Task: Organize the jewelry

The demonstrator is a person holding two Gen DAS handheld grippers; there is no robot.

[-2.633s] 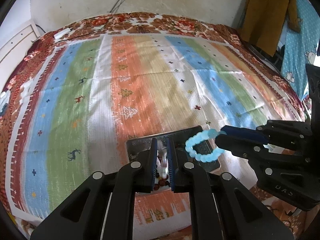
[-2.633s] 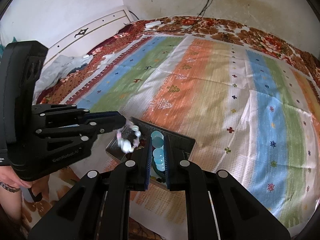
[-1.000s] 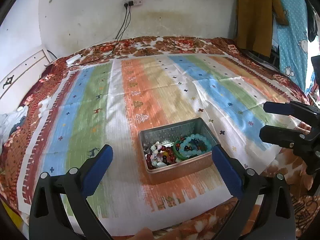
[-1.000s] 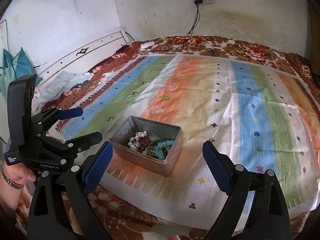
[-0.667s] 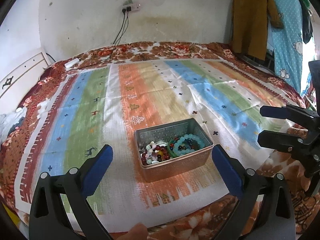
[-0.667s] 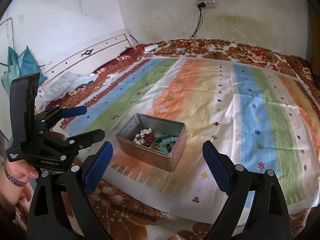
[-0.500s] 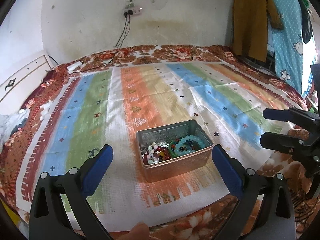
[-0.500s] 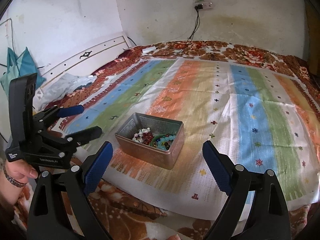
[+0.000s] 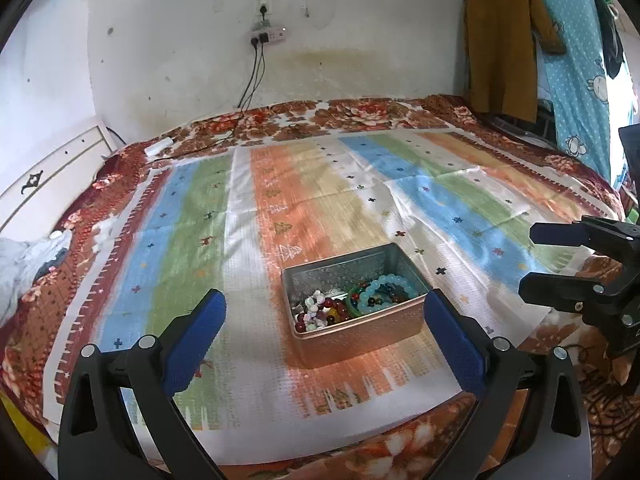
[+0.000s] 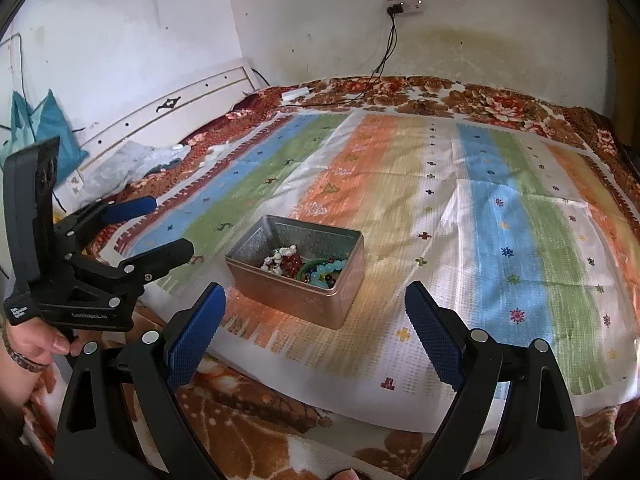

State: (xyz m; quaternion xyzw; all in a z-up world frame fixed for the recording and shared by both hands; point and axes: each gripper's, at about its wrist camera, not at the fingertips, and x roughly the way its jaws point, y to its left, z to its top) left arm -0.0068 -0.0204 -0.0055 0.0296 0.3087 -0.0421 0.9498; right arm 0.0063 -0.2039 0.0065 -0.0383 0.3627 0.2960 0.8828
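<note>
Two blue-padded fingers (image 9: 196, 336) of the left tongs (image 9: 324, 332) frame the bottom of the left wrist view, spread wide with nothing between them. Between the tips, at about 6 o'clock from the middle of the picture, a metal tin (image 9: 356, 304) sits on a striped cloth (image 9: 192, 216) that covers a bed (image 9: 360, 110) with a floral blanket. Inside the tin, a light blue bead bracelet (image 9: 384, 290) lies toward 3 o'clock, overlapping a green bangle (image 9: 352, 300), and a mix of white and red beads (image 9: 316, 312) lies toward 9 o'clock. The right tongs (image 9: 532, 264) reach in from 3 o'clock, well apart from the tin, their jaws parted and empty. A power strip (image 9: 268, 34) hangs on the wall at 12 o'clock, with cables running down to the bed.

From the right wrist view, the right tongs (image 10: 316, 328) are spread wide at the bottom, holding nothing. The tin (image 10: 296, 276) stands just beyond them, near the cloth's (image 10: 500, 216) front edge, with the blue bracelet (image 10: 326, 270) toward the near right corner and the white and red beads (image 10: 282, 260) to its left. At 9 o'clock the left tongs (image 10: 168, 228) are parted and empty, and a hand (image 10: 36, 342) grips the handle below them. A white headboard (image 10: 192, 108) runs along the bed's left side.
</note>
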